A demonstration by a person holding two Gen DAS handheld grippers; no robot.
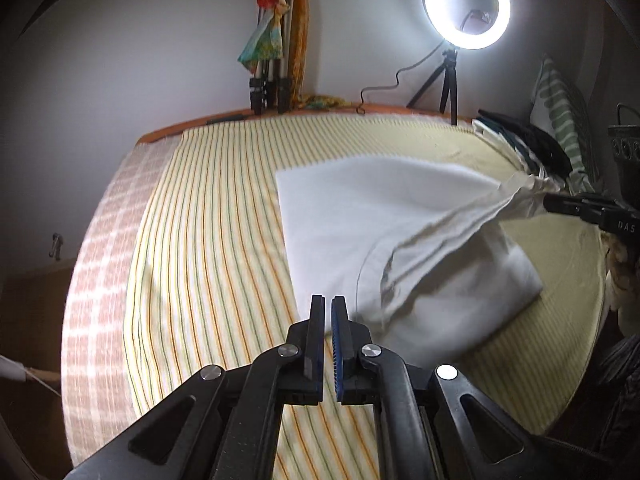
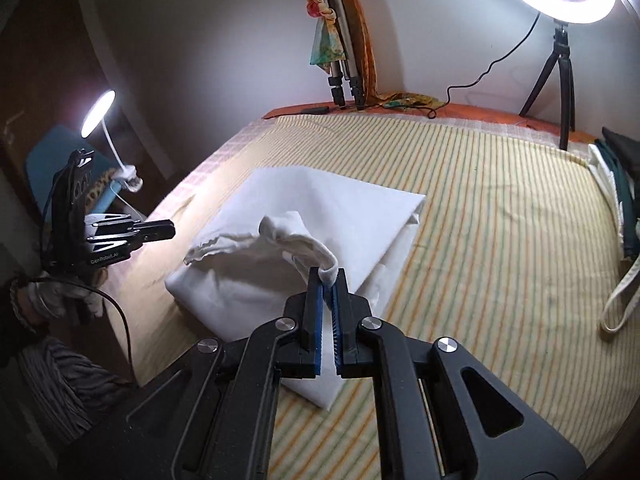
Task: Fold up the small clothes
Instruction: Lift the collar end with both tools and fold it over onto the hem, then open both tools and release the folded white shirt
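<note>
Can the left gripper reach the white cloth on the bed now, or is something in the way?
Probably yes. The left gripper is shut and empty, just beside the white cloth, with only bare striped sheet between. The right gripper holds a far corner, clear of that path.

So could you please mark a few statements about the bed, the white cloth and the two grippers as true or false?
1. The right gripper pinches a corner of the white cloth. True.
2. The left gripper holds the cloth too. False: its jaws are shut on nothing.
3. The ring light is switched on. True.
4. The cloth lies on a plain blue sheet. False: the sheet is yellow with stripes.
5. A folded tripod leans against the wall behind the bed. True.
</note>
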